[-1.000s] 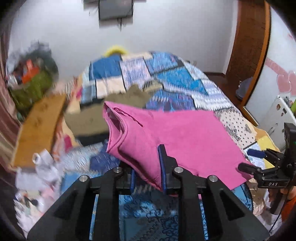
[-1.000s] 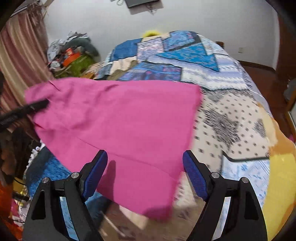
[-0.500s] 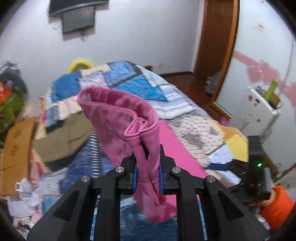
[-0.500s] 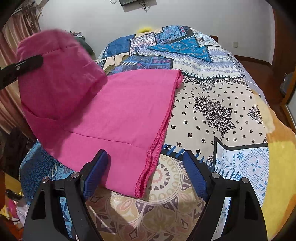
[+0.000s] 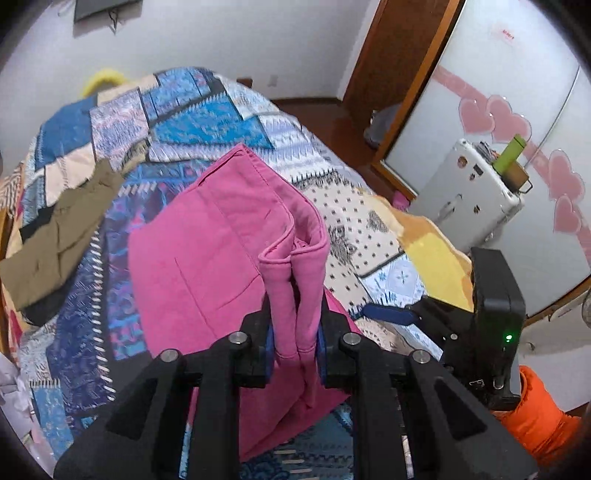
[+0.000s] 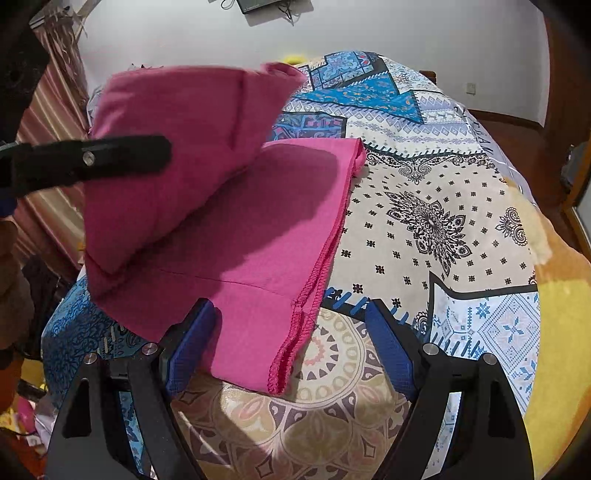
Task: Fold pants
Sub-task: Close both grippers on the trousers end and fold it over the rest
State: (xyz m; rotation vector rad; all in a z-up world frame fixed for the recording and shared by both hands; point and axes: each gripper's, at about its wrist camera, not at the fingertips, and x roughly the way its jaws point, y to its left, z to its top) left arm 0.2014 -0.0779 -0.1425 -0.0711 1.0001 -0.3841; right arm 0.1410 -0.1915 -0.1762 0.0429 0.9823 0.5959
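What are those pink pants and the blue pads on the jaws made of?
Pink pants: soft matte woven or knit cloth, probably cotton, judging by the stitched hem and limp drape. Blue pads: likely rubber, with a fine dotted grip texture; the frame behind looks like hard black plastic.

White walls (image 6: 406, 33), a patchwork-covered bed (image 6: 443, 206), wooden door frame (image 5: 373, 66), striped curtain (image 6: 55, 107) at left

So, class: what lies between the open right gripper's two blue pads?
In the right wrist view, the right gripper straddles the hemmed corner of the pink pants, lying on the patterned bedspread.
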